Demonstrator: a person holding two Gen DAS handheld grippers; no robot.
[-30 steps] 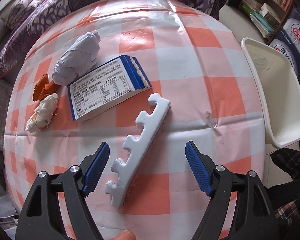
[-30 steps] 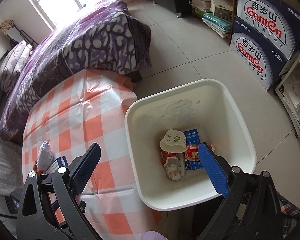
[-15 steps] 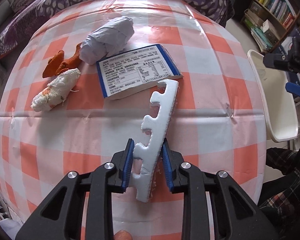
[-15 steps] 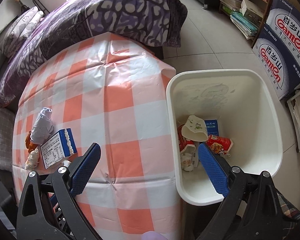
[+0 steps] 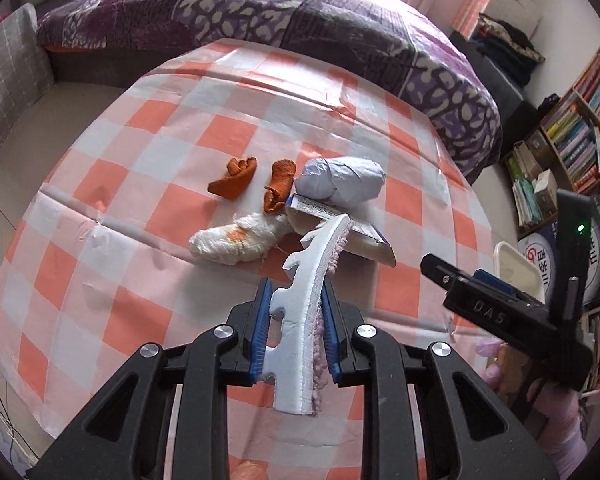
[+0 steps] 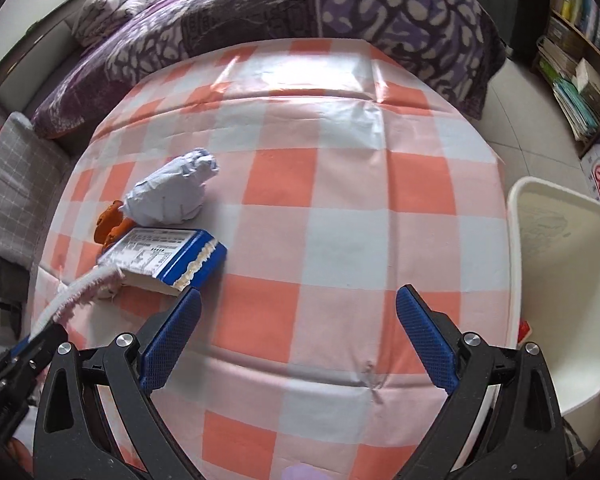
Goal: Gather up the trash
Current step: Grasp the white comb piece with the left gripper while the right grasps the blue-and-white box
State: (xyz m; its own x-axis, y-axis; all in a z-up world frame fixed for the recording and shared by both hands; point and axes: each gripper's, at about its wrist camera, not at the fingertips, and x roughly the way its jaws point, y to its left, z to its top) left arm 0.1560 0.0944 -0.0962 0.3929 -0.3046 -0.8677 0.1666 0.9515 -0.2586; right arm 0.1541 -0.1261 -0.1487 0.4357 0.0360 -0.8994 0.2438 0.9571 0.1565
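checked cloth covers our table (image 6: 340,208), the white bin (image 6: 556,264) at its right edge. our left gripper (image 5: 294,330) is clamped on the foam strip (image 5: 300,320), lifted off the cloth; our right gripper (image 6: 296,336) hangs agape, empty. we judge this the carry step: next we swing the strip rightward over the bin. left on the table we count one box (image 6: 172,258), one paper wad (image 6: 172,196), one rag (image 5: 236,240), two orange peels (image 5: 234,178).
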